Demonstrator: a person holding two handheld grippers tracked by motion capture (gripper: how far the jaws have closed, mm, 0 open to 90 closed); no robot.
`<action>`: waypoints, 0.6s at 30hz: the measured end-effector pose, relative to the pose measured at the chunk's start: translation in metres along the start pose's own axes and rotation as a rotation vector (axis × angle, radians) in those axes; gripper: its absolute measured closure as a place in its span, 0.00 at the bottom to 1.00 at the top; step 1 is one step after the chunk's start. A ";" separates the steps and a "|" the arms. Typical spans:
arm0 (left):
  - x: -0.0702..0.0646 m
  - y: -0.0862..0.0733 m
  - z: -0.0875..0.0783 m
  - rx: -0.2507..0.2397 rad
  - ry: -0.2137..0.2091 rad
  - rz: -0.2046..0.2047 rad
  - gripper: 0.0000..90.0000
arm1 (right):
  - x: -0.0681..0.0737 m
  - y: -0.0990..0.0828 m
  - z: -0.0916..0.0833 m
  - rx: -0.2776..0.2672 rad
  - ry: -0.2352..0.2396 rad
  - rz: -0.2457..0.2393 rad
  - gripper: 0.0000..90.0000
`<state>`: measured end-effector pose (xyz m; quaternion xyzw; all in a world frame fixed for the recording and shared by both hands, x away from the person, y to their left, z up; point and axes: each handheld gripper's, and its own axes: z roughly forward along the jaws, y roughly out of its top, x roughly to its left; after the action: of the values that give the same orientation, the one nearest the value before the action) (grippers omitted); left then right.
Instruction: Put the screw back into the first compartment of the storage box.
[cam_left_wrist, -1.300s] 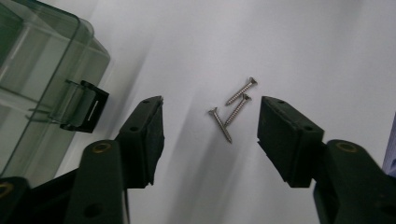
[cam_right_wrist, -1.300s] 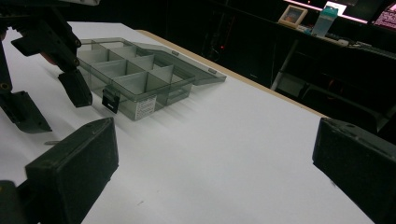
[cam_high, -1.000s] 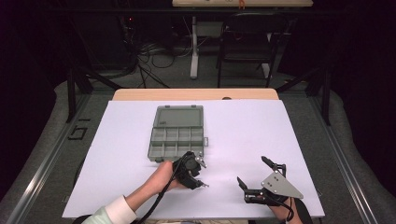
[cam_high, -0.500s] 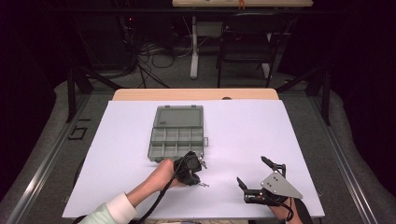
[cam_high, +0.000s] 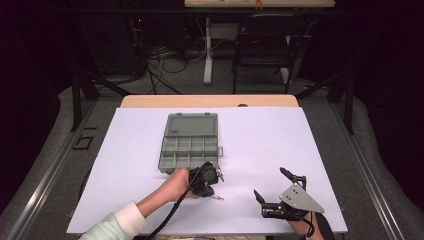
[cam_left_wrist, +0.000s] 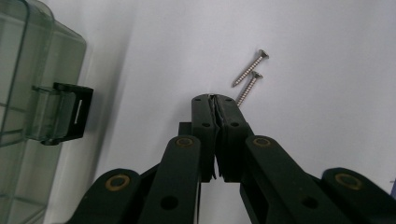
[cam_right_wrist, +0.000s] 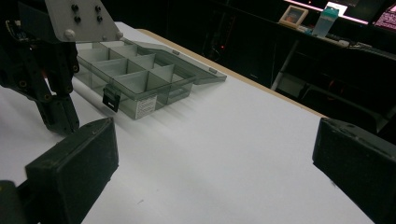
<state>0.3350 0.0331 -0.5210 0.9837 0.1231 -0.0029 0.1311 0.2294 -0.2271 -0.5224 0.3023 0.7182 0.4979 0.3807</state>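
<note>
Two silver screws (cam_left_wrist: 251, 67) lie close together on the white table cover, seen as a small glint (cam_high: 216, 198) in the high view. My left gripper (cam_left_wrist: 215, 100) is shut, its tip right at the nearer screw (cam_left_wrist: 249, 87), whose point end is hidden behind the jaw. In the high view the left gripper (cam_high: 210, 192) sits just in front of the open clear organizer box (cam_high: 190, 142). My right gripper (cam_high: 269, 181) rests near the front edge, jaws wide open with nothing between its pads (cam_right_wrist: 74, 172).
The organizer box (cam_right_wrist: 140, 74) has several empty compartments, its lid laid back and a black latch (cam_left_wrist: 65, 112) on the front wall. In the right gripper view the left gripper (cam_right_wrist: 56, 112) stands beside the box. Chairs and cables lie beyond the far edge.
The left hand and its gripper have shifted only slightly by the screws. The right gripper has stayed where it was, still open.
</note>
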 end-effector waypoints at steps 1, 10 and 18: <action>0.001 0.000 -0.001 -0.008 0.000 0.000 0.97 | -0.001 0.000 0.000 -0.002 -0.001 -0.003 0.00; 0.008 -0.005 -0.016 -0.001 -0.007 0.001 0.97 | 0.000 0.000 0.000 -0.001 0.001 -0.003 0.00; 0.013 -0.012 -0.023 -0.005 -0.012 -0.021 0.97 | 0.000 0.000 0.000 0.003 -0.001 -0.003 0.00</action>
<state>0.3441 0.0535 -0.5025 0.9819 0.1328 -0.0099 0.1345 0.2294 -0.2275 -0.5222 0.3019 0.7193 0.4961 0.3811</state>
